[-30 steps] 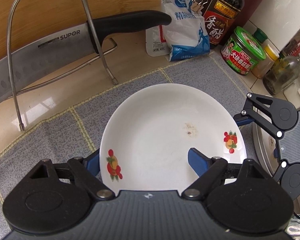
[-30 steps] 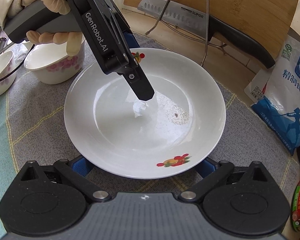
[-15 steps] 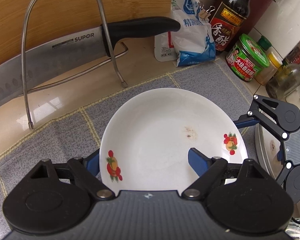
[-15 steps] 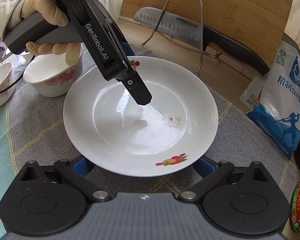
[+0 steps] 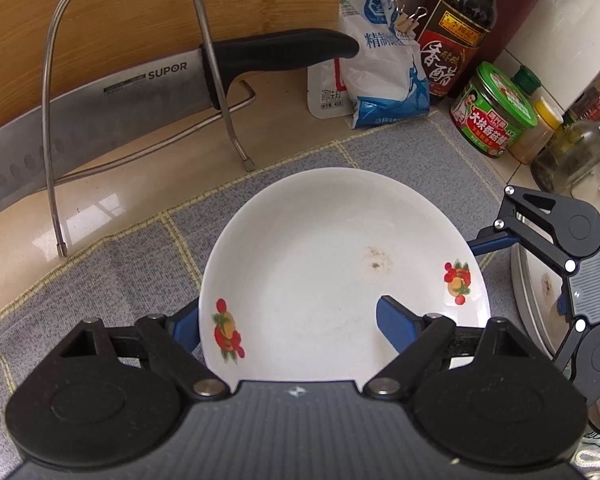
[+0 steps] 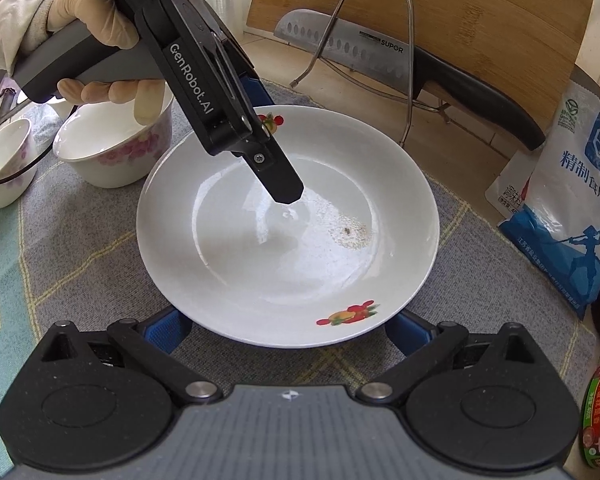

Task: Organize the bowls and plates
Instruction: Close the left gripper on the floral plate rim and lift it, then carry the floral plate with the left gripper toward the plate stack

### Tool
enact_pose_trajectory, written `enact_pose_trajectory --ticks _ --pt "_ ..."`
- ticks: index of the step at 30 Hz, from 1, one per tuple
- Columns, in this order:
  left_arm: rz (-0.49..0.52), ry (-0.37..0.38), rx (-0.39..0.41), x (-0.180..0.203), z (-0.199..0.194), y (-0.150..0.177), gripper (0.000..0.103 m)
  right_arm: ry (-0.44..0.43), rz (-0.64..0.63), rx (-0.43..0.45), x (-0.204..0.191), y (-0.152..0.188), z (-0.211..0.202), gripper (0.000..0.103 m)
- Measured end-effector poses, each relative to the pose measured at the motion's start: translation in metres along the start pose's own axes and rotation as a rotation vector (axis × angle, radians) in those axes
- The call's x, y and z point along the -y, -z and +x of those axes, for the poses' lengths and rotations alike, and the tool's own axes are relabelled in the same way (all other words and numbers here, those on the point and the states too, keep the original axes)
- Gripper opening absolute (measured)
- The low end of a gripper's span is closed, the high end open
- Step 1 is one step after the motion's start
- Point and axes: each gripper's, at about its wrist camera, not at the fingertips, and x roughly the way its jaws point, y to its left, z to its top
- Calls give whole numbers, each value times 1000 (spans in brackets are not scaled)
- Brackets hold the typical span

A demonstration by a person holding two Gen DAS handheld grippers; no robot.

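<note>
A white plate (image 5: pixel 332 264) with fruit prints sits over the grey mat; it also shows in the right wrist view (image 6: pixel 288 224). My left gripper (image 5: pixel 288 320) is shut on the plate's rim, one finger (image 5: pixel 396 322) above and inside the plate, the other below the rim. My right gripper (image 6: pixel 288 328) is open, its blue fingertips (image 6: pixel 164 330) under the plate's near edge on both sides. A white bowl (image 6: pixel 112 148) with pink flowers and a smaller bowl (image 6: pixel 4 168) stand left of the plate.
A wire rack (image 5: pixel 140 92) holds a cleaver (image 5: pixel 100 108) against a wooden board (image 5: pixel 100 12) behind. A salt bag (image 5: pixel 380 72), vinegar bottle (image 5: pixel 456 32), green-lidded jar (image 5: pixel 496 112) and glass bottles (image 5: pixel 572 148) stand at the back right. Another plate's rim (image 5: pixel 528 308) shows at right.
The plate, held by the left gripper, has shifted slightly away from the rack and knife, which now look farther off. The right gripper stays open under the near rim.
</note>
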Motion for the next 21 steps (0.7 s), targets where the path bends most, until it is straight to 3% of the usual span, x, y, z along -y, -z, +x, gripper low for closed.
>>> enact_pose_trajectory --ticks 4,9,21 --pt "22 5 -1 -1 1 -1 87 -33 -5 -14 5 -3 4 103" --pt "34 11 1 -2 4 -4 87 -11 -42 -31 5 -7 13 103" --pt "33 4 7 -4 0 -4 87 -8 -45 37 -2 -1 -1 103"
